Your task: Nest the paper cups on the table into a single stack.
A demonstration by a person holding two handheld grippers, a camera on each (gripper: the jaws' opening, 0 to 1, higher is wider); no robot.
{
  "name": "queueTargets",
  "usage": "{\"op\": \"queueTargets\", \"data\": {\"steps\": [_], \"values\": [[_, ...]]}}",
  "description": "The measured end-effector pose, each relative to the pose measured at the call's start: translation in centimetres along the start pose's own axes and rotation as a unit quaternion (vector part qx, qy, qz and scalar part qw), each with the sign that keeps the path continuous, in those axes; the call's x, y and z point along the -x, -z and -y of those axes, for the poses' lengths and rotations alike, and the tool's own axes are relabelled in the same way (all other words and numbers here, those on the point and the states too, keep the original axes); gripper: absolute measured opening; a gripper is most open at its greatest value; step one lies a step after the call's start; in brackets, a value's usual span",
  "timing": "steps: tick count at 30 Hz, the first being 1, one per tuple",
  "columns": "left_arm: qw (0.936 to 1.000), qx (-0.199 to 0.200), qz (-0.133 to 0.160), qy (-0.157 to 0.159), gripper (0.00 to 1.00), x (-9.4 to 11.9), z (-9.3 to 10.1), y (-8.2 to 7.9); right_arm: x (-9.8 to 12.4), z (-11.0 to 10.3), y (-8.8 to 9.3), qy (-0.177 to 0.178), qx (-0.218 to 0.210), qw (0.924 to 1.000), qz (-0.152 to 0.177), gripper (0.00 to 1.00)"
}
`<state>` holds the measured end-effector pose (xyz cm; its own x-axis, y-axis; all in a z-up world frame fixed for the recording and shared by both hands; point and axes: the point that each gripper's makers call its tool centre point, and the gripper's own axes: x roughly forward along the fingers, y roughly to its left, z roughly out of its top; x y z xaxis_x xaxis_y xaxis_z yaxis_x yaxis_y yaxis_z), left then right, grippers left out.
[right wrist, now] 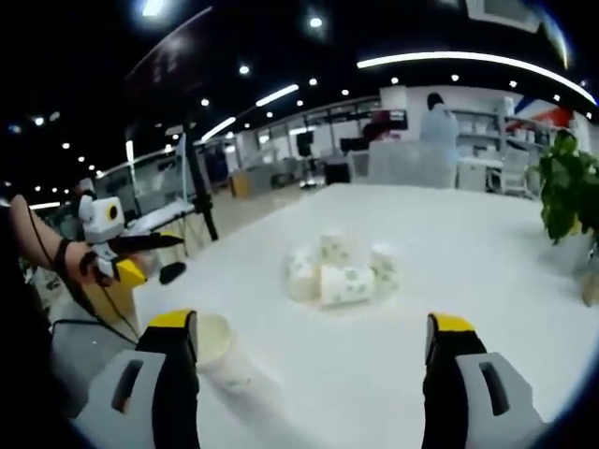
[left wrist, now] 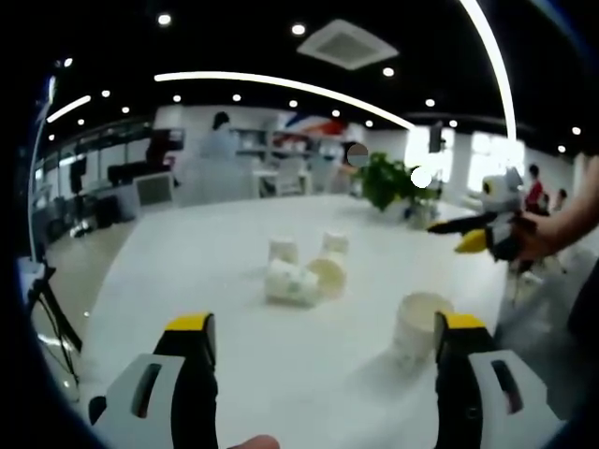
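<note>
Tools (left wrist: pixel 323 374) (right wrist: pixel 314 374) hover level, jaws wide, facing cups (left wrist: pixel 304 276).

Both cams sit low over the white table (left wrist: pixel 187 253), looking across it from different sides. Left gripper view faces the plant (left wrist: pixel 388 180) end, right gripper view the office side. They share the cup cluster (left wrist: pixel 304 271) mid-table, fairly near.

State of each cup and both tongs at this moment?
near cup: upright, apart from the others, unheld
lying cup: on its side in the cluster
two far cups: standing, not nested
left tongs: open, empty
right tongs: open, empty
</note>
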<state>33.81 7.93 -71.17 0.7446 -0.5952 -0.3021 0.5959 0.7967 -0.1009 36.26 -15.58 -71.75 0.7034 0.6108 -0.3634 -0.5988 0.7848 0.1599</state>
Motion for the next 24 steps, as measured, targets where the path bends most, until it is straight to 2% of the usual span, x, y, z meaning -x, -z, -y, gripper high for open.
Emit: {"op": "queueTargets", "data": {"steps": [11,24], "values": [[0.9998,0.021,-0.002,-0.004,0.96,-0.9,-0.5,0.0,-0.1,0.8,-0.1,0.004,-0.005,1.0000,0.006,1.00],[0.9990,0.044,-0.011,0.003,0.95,-3.2,-0.9,0.2,-0.6,1.4,0.4,-0.002,-0.018,0.9998,0.006,0.97]]}}
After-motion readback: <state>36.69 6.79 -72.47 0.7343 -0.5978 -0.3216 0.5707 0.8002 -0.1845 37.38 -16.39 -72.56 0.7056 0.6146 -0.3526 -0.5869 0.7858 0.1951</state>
